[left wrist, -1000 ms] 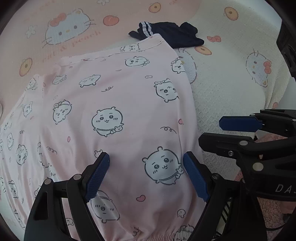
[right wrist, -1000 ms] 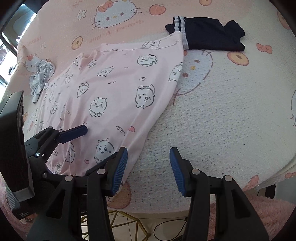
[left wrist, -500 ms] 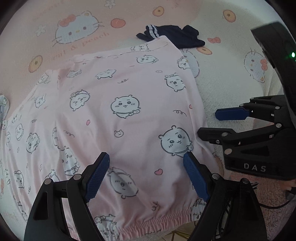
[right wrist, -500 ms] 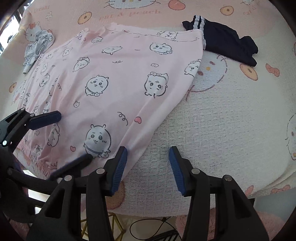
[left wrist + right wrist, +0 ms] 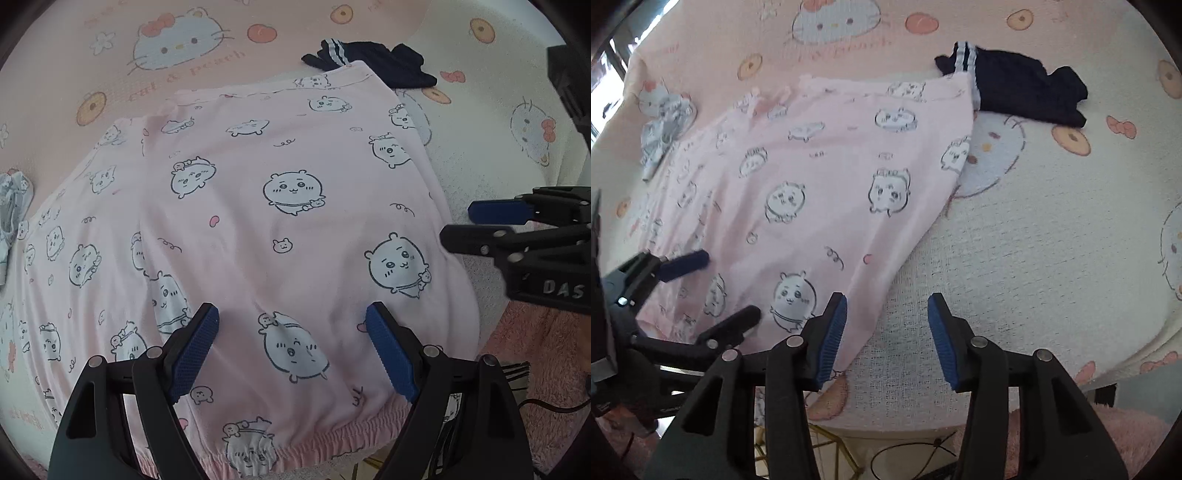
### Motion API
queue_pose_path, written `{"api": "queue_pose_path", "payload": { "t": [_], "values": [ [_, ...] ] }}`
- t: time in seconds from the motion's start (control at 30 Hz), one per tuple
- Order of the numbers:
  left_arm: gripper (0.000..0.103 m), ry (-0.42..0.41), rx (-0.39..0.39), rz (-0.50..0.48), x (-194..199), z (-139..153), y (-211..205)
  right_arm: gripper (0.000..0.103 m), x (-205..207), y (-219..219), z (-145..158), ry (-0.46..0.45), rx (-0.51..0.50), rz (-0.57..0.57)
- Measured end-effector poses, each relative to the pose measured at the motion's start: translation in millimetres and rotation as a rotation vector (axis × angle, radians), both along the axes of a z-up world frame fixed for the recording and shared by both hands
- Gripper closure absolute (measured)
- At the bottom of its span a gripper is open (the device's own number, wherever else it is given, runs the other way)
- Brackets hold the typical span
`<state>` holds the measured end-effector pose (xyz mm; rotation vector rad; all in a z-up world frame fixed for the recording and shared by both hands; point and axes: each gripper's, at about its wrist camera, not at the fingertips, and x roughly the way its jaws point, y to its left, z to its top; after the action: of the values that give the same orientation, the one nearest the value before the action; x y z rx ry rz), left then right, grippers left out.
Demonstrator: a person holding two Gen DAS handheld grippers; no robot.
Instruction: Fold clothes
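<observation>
The pale pink cotton garment printed with small white cartoon animals (image 5: 280, 206) lies spread nearly flat on the pink-and-cream cartoon-cat patterned bed cover (image 5: 1052, 236), its gathered elastic edge (image 5: 332, 435) nearest the cameras at the bed's near side and its far hem touching, perhaps slightly overlapping, the crumpled navy garment with white stripes (image 5: 1015, 85); a small grey-and-white bundle of cloth (image 5: 665, 125) sits off its far left corner. The left gripper (image 5: 291, 347) hangs over the near part of the pink cloth with its blue-padded jaws set wide and nothing between them; the right gripper (image 5: 886, 332) hovers at the garment's right edge, jaws moderately apart, the left pad over the cloth and the right over bare cover, gripping nothing. By its look the fabric is thin, light and limp; it should drape and wrinkle rather than hold a crease, and a single layer may slide out of a loose pinch. The elastic band is thicker and bunched, so it probably offers the surest purchase; taking the two near corners, one per gripper, would likely keep the edge taut and let the cloth carry over evenly. A pinch pressed too deep might catch the bed cover as well.
</observation>
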<state>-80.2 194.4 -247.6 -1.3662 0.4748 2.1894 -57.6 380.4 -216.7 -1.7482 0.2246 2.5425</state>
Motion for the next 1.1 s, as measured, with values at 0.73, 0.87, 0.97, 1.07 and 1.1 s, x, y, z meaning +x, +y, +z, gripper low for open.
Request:
{"api": "queue_pose_path", "payload": {
  "t": [0.73, 0.87, 0.97, 1.07, 1.1],
  "values": [
    [0.019, 0.003, 0.038, 0.012, 2, 2, -6, 0.062, 23, 30, 15, 0.081, -0.09, -0.078],
    [0.019, 0.02, 0.001, 0.019, -3, 2, -9, 0.062, 13, -7, 4, 0.026, -0.022, 0.04],
    [0.019, 0.042, -0.064, 0.018, -7, -1, -11, 0.063, 9, -7, -8, -0.038, 0.067, 0.025],
    [0.019, 0.043, -0.072, 0.061, -14, 1, -18, 0.058, 14, 8, -7, -0.043, 0.101, -0.051],
    [0.019, 0.038, -0.082, 0.074, -17, 0, -21, 0.058, 16, 12, -6, -0.044, 0.122, -0.082]
  ]
}}
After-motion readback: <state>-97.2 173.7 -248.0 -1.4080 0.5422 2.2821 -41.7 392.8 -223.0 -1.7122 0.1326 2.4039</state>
